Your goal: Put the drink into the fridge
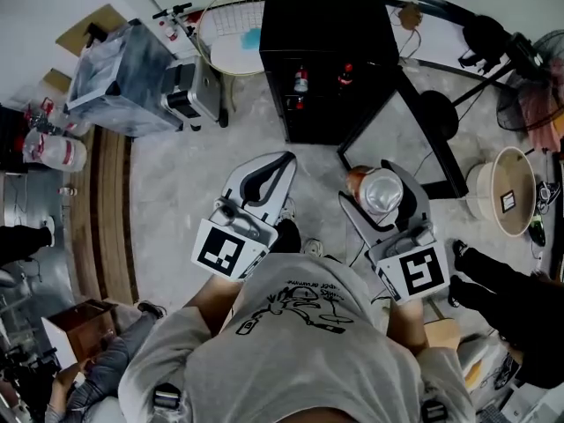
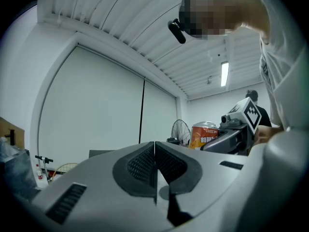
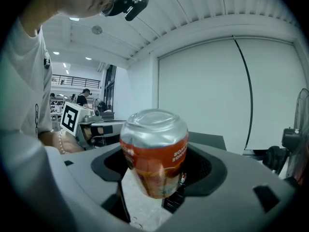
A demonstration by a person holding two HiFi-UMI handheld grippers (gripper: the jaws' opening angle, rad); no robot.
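An orange drink can [image 1: 379, 192] with a silver top sits between the jaws of my right gripper [image 1: 381, 189], which is shut on it. In the right gripper view the can [image 3: 154, 151] fills the middle, clamped at its sides by the dark pads [image 3: 205, 166]. My left gripper [image 1: 275, 164] is shut and holds nothing; its pads [image 2: 145, 163] meet in a thin line. The black fridge [image 1: 326, 60] stands on the floor ahead, its door [image 1: 414, 139] swung open to the right. Two bottles [image 1: 301, 82] show inside. Both grippers hover short of the fridge.
A grey covered box [image 1: 123, 77] stands at the left. A white round fan [image 1: 231, 29] lies behind the fridge. A black stand [image 1: 441, 113] and a pale round tub [image 1: 511, 188] are to the right. A person in black [image 1: 502, 293] is at the lower right.
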